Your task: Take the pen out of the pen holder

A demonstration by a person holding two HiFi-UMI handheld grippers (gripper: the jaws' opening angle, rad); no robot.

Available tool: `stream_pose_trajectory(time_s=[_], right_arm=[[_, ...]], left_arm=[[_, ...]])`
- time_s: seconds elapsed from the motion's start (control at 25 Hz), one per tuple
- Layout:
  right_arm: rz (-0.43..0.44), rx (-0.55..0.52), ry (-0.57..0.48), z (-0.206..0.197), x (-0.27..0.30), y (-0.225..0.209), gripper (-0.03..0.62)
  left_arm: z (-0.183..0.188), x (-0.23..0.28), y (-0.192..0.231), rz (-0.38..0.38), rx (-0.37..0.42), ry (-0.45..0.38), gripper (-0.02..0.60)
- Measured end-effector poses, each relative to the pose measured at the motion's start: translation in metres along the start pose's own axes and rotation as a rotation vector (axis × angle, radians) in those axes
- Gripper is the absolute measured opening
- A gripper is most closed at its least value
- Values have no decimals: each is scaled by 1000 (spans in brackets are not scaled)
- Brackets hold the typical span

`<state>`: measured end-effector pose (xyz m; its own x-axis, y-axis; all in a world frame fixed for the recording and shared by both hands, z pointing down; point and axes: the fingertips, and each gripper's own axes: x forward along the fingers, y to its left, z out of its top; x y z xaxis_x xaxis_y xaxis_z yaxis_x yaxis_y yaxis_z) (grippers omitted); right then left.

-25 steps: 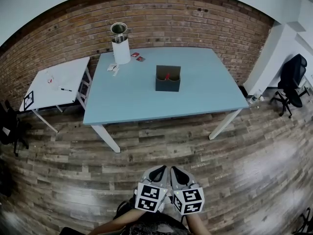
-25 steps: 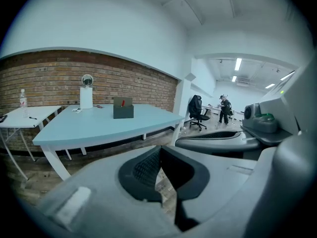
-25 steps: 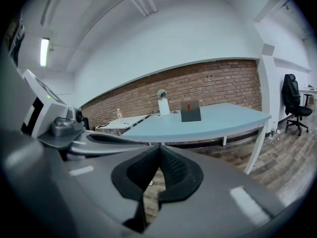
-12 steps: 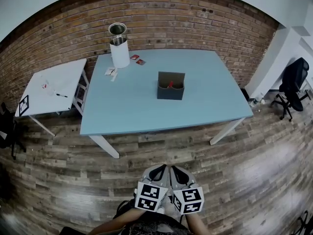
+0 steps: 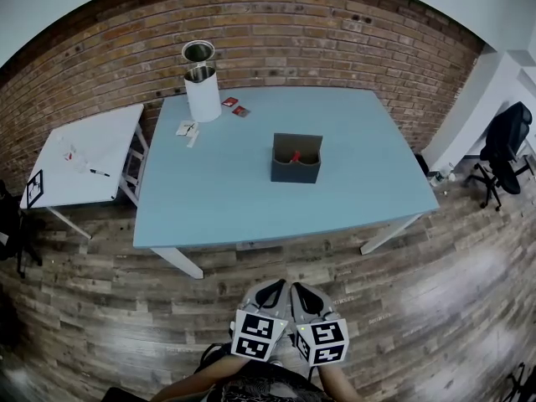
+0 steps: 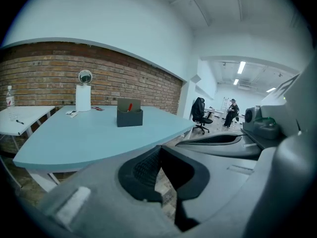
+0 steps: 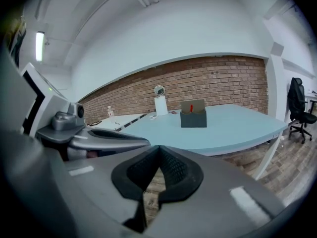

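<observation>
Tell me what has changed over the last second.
The blue table and the pen holder with its red pen now sit slightly lower and nearer in the head view, so the person seems to have edged toward them. Nothing was taken hold of or let go. The left gripper and right gripper stay shut, empty and side by side, short of the table.
</observation>
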<state>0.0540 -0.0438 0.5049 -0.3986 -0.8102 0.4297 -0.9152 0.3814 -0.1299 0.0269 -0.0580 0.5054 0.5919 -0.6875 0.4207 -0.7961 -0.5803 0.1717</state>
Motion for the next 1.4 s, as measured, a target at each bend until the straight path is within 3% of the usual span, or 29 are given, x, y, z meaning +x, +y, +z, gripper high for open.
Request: stream_pose_trajectory(time_s=[1.08,1.4], right_arm=[[-105,-21,18,58,84,-35,3],[-126,-25,4,69,98,-47,2]], left_arm=[[58,69,65,-92,4,-19,2],[63,81,76,-88,8,-14,0]])
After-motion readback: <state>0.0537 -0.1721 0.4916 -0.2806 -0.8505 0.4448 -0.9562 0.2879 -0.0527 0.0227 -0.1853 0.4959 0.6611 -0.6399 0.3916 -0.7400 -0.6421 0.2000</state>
